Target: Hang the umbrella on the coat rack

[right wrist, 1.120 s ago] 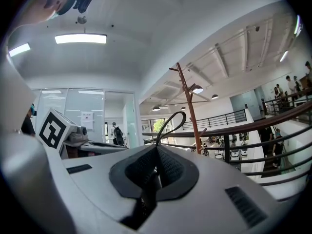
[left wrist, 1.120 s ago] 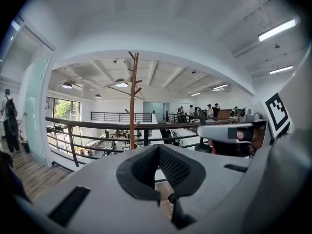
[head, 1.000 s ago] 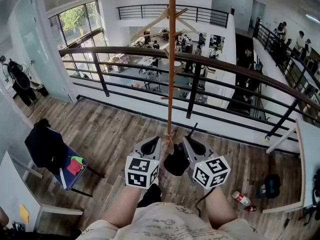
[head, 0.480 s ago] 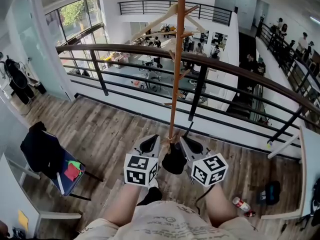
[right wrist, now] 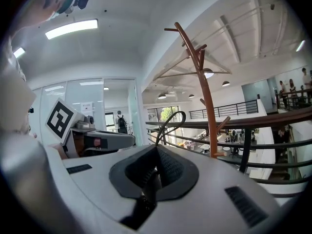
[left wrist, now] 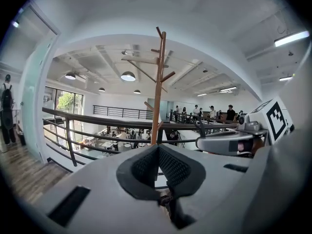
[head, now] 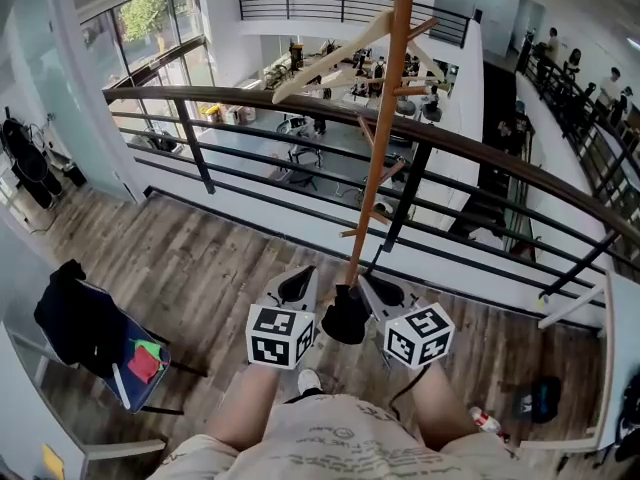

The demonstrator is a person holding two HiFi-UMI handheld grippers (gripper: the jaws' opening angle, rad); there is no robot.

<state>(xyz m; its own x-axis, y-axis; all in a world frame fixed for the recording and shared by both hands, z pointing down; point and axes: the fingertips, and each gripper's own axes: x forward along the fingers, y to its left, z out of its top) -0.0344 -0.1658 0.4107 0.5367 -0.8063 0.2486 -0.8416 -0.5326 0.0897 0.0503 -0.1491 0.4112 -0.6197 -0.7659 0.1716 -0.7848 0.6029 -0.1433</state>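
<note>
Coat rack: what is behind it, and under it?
Behind the coat rack runs a dark railing. Past the railing lies an open lower floor with desks and people. The rack's foot cannot be seen because the black umbrella covers it.

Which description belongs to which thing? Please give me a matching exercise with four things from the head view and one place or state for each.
1. umbrella
2. coat rack
3. chair
4. bottle

A. lies on the floor, far right
B. black, folded, low centre
C. carries a dark garment, left
D. brown wood, upright by the railing

Pairs: 1-B, 2-D, 3-C, 4-A
</note>
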